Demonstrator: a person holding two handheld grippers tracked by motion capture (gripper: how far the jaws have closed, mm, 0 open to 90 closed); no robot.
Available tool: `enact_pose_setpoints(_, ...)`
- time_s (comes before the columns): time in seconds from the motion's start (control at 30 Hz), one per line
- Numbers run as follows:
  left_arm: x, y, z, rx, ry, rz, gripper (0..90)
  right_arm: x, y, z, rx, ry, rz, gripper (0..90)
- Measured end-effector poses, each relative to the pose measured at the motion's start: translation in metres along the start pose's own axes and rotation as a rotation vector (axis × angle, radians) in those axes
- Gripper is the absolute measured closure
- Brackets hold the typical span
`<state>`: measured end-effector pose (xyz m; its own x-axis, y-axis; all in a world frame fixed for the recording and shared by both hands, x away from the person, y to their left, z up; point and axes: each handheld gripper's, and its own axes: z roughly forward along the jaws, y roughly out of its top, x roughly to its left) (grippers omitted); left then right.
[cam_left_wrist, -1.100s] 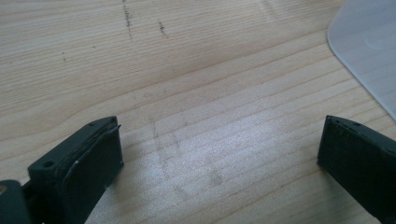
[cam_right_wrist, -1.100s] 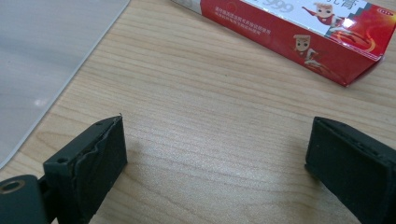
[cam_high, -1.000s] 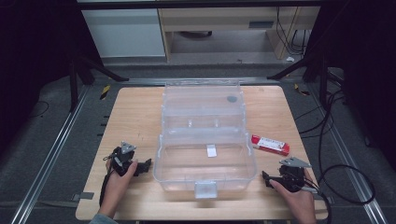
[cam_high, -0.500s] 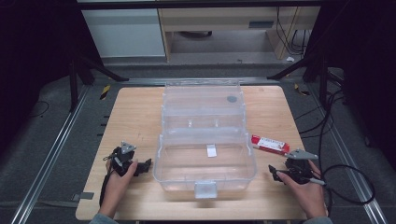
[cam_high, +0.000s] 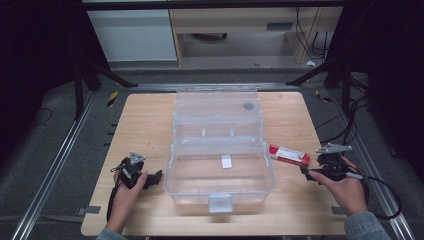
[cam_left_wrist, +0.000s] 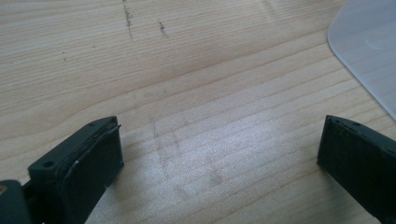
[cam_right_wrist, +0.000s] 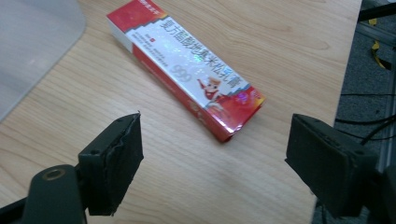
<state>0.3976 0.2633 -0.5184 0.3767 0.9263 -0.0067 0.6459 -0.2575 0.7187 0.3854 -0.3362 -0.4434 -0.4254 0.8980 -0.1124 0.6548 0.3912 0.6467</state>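
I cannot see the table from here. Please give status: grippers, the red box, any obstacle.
Right gripper open, jaws just narrowed slightly, nothing between them, short of red box. Left gripper open over bare table. Box lies flat beside clear case. Path clear.

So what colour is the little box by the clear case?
Red and white box, clearest in the right gripper view.

My table (cam_high: 150, 120) is pale wood with a fine grain and a matt, smooth face. The box (cam_high: 220, 165) is clear, glossy plastic. The red carton (cam_right_wrist: 187, 70) looks like shiny printed cardboard. My right gripper (cam_right_wrist: 215, 163) has matt black, slightly rough pads.
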Motion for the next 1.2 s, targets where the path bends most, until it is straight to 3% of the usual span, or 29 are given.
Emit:
enact_pose_setpoints(0.1,0.0,0.0,0.0,0.0,0.0,0.0,0.0,-0.01,0.007,0.002,0.018,0.009,-0.018,15.7)
enact_pose_setpoints(0.3,0.0,0.0,0.0,0.0,0.0,0.0,0.0,-0.024,0.019,0.006,0.014,0.069,-0.018,10.8)
enact_pose_setpoints(0.33,0.0,0.0,0.0,0.0,0.0,0.0,0.0,-0.026,0.021,0.01,0.023,0.078,-0.045,11.1)
enact_pose_setpoints(0.67,0.0,0.0,0.0,0.0,0.0,0.0,0.0,-0.029,0.028,0.036,0.095,0.134,-0.133,11.8)
enact_pose_setpoints(1.2,0.0,0.0,0.0,0.0,0.0,0.001,0.0,-0.03,0.035,0.059,0.149,0.181,-0.153,16.7)
